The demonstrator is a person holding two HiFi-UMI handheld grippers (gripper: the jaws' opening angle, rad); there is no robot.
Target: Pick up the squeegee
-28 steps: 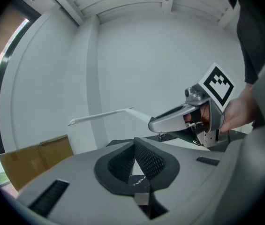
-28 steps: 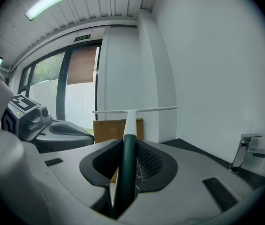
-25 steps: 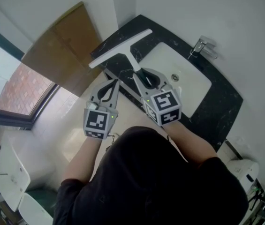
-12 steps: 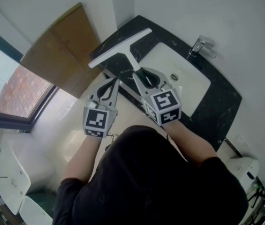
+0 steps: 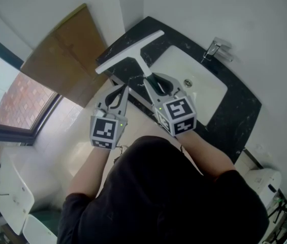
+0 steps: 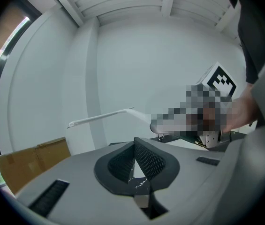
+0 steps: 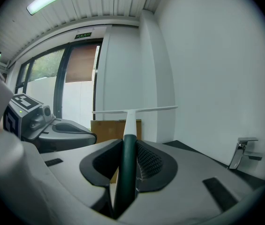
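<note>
Your right gripper (image 5: 159, 81) is clamped on the dark handle (image 7: 125, 172) of the white T-shaped squeegee (image 5: 131, 51). In the right gripper view the handle fills the gap between the pads.

The squeegee is held in the air over the left end of the black speckled stone counter (image 5: 234, 108), just left of the white sink basin (image 5: 199, 85). Its shaft runs straight out from your jaws toward the white wall (image 5: 199, 9), with the blade set crosswise at the far end.

Your left gripper (image 5: 118, 91) hangs just left of the right one, with its jaws together on nothing.

Judgement: the pick-up appears complete. Any further move rests on the right hand alone, and the far blade is the end most likely to strike the wall.
</note>
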